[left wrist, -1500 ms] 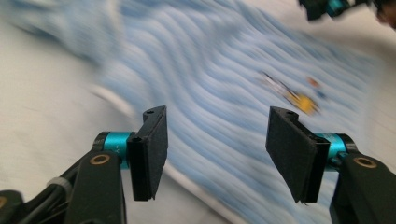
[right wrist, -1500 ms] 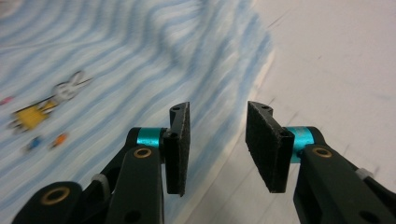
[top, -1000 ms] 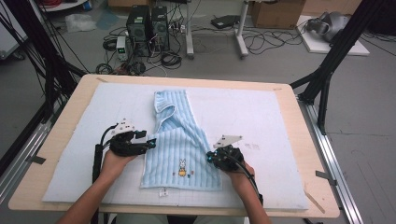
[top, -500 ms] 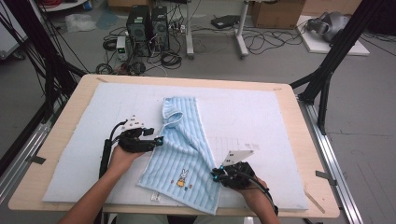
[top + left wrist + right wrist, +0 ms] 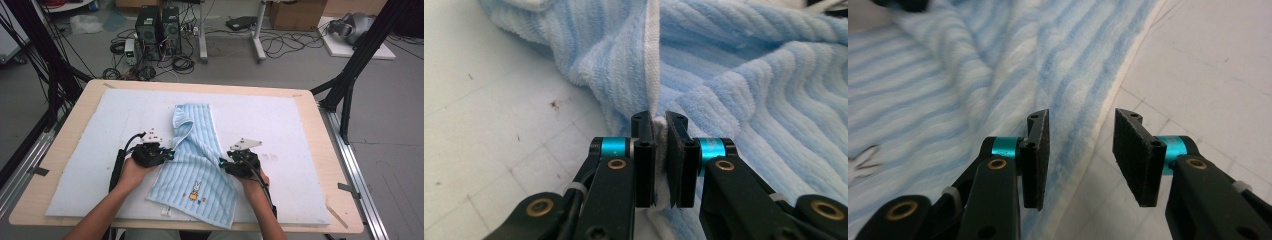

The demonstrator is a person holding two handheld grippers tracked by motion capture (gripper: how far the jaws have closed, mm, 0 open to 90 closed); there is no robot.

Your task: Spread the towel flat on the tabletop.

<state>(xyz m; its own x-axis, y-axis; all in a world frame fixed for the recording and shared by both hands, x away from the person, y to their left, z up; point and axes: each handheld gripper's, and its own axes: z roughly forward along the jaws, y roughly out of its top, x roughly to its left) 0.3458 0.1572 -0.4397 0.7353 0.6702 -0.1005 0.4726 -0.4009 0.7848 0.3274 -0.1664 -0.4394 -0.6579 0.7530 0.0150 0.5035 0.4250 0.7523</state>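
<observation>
One wooden surface (image 5: 70, 150) carries one pale blue mat (image 5: 280, 125) that covers nearly all of it, and on the mat lies one towel (image 5: 200, 165), light blue with paler stripes, partly folded into a long band that runs from the middle of the mat down to the near edge. Its near end spreads wider and bears one small printed rabbit (image 5: 194, 190); one small white tag (image 5: 165, 212) sticks out at the near hem. Two forearms come in from the bottom of the high view, one to each side of the towel, each hand holding one gripper. The left gripper (image 5: 169, 154) sits at the towel's left edge, and in the left gripper view (image 5: 659, 150) its two jaws have just been closing and now stand almost together, pinching the white hem of the towel (image 5: 744, 75) between the pads. The right gripper (image 5: 223, 165) sits at the towel's right edge; in the right gripper view (image 5: 1080, 150) its two jaws have just been opening and stand apart, partway wide, with nothing pressed between them, the towel's (image 5: 973, 75) edge and the bare mat (image 5: 1208, 65) lying beneath the gap. Beyond the surface, on the floor, stand two dark computer towers (image 5: 159, 25) among many loose cables (image 5: 295, 45).
</observation>
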